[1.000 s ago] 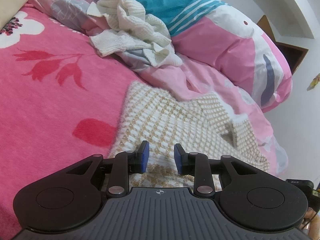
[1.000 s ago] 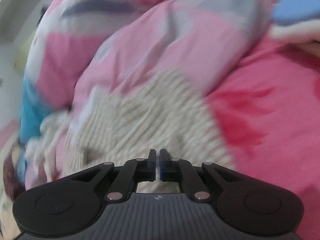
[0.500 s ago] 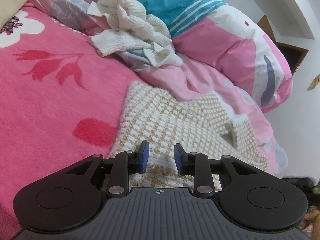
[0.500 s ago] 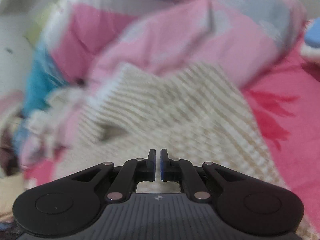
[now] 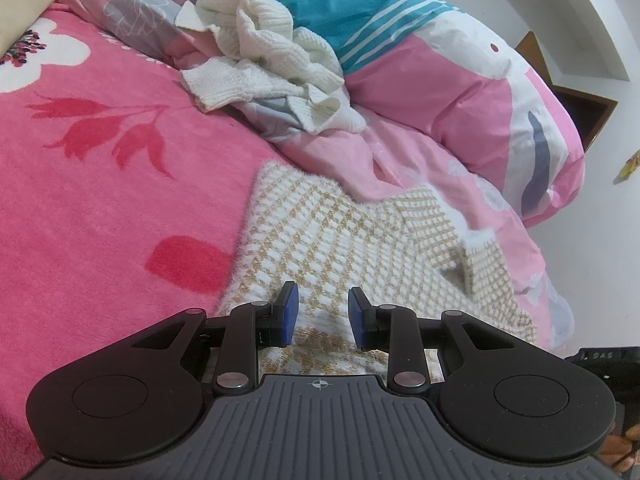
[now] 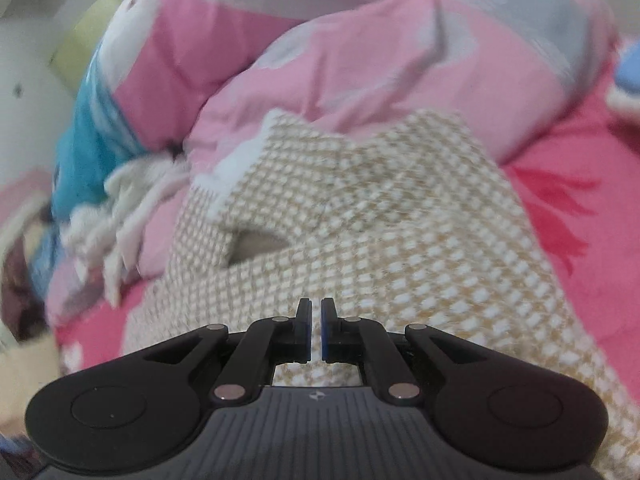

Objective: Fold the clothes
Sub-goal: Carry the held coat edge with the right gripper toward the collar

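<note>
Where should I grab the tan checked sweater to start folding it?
Probably the raised corner flap of the tan checked sweater, coming from the side facing the wall. It stands off the fabric with a gap beneath; the rest lies flat on the bed.

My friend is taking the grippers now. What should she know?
Left gripper: fingers partly open, nothing pinched, over the near edge of the checked sweater.
Right gripper: shut, empty, above the same sweater.
The sweater lies spread on the pink blanket, its far edge against the quilt. A white knit is crumpled on the quilt, untouched.
Done: the sweater is laid out; one corner looks turned over.
Left: fold the sweater, then the white knit.
</note>
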Demonstrator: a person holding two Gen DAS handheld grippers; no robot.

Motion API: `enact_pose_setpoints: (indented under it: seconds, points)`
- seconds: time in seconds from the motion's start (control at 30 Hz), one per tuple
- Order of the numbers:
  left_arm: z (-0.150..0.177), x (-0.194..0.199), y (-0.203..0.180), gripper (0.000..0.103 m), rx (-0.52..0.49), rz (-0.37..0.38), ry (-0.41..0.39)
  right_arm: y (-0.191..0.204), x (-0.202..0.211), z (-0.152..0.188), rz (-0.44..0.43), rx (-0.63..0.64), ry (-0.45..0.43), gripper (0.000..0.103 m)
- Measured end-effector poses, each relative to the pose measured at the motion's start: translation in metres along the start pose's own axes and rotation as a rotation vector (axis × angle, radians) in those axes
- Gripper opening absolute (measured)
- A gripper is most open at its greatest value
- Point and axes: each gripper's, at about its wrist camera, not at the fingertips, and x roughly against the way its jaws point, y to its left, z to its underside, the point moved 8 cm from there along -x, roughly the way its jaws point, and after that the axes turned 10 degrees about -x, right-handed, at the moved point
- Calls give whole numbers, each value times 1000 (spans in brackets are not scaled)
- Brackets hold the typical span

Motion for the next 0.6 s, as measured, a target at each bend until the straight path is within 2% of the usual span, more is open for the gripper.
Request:
enact_pose_setpoints:
  seconds: [0.13, 0.6]
  points:
    - [0, 0, 0, 29, -5, -3, 1, -7, -14, 14, 83, 90, 17, 3]
    - [0, 0, 0, 29, -8, -5, 5, -8, -12, 22, 83, 139, -17, 3]
